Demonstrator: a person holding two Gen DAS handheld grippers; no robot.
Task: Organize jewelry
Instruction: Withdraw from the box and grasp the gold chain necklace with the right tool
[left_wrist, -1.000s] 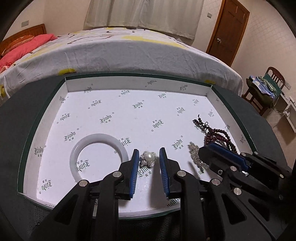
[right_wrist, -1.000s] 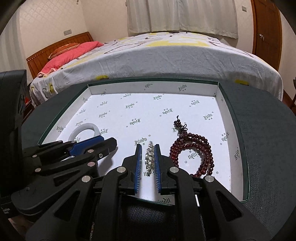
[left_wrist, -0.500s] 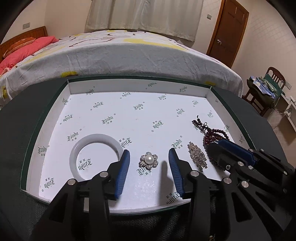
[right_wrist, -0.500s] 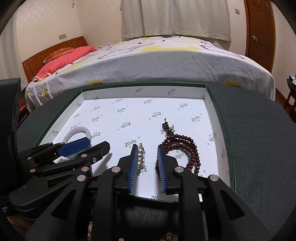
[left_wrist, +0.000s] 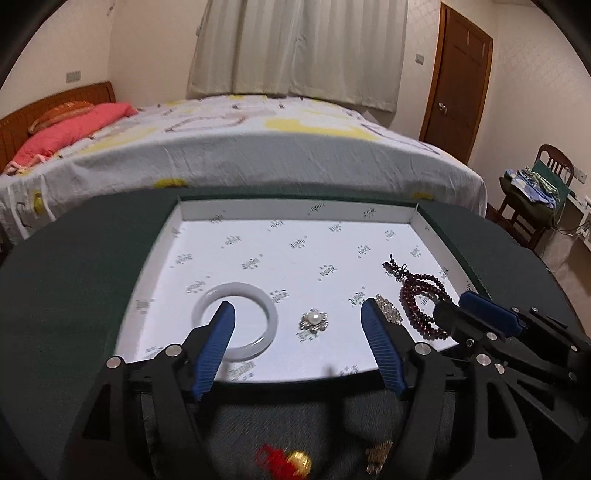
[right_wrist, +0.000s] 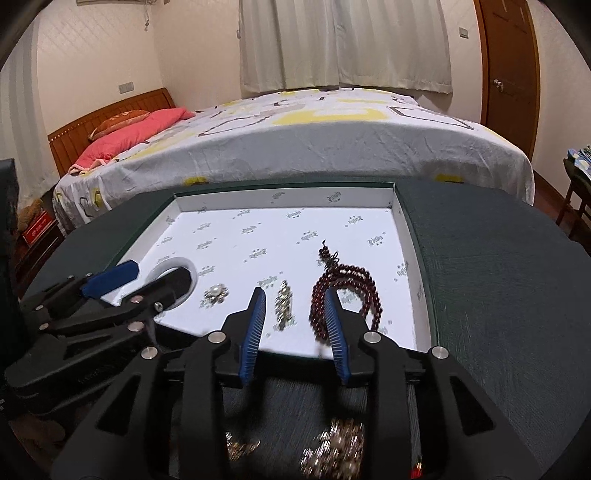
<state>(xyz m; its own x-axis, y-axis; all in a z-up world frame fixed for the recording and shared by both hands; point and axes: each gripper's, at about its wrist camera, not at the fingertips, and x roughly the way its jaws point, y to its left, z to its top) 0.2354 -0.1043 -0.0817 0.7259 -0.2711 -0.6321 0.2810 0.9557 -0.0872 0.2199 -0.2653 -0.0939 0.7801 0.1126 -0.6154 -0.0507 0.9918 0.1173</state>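
Tray (left_wrist: 177, 236) is holding pearl brooch (left_wrist: 314, 320) lower centre | left gripper (left_wrist: 297, 314), right gripper (right_wrist: 295, 301): jaws opening, gripping nothing | risk: a retreating finger is likely snagging bead strand (right_wrist: 345, 291), scattering it.

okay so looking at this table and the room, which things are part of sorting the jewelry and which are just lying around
Part of the job:
white tray
white bangle
pearl brooch
rhinestone piece
dark red bead strand
red and gold charm, outside the tray
loose sparkly pieces, outside the tray

Just lying about:
bed
pink pillow
chair with clothes
door
curtains
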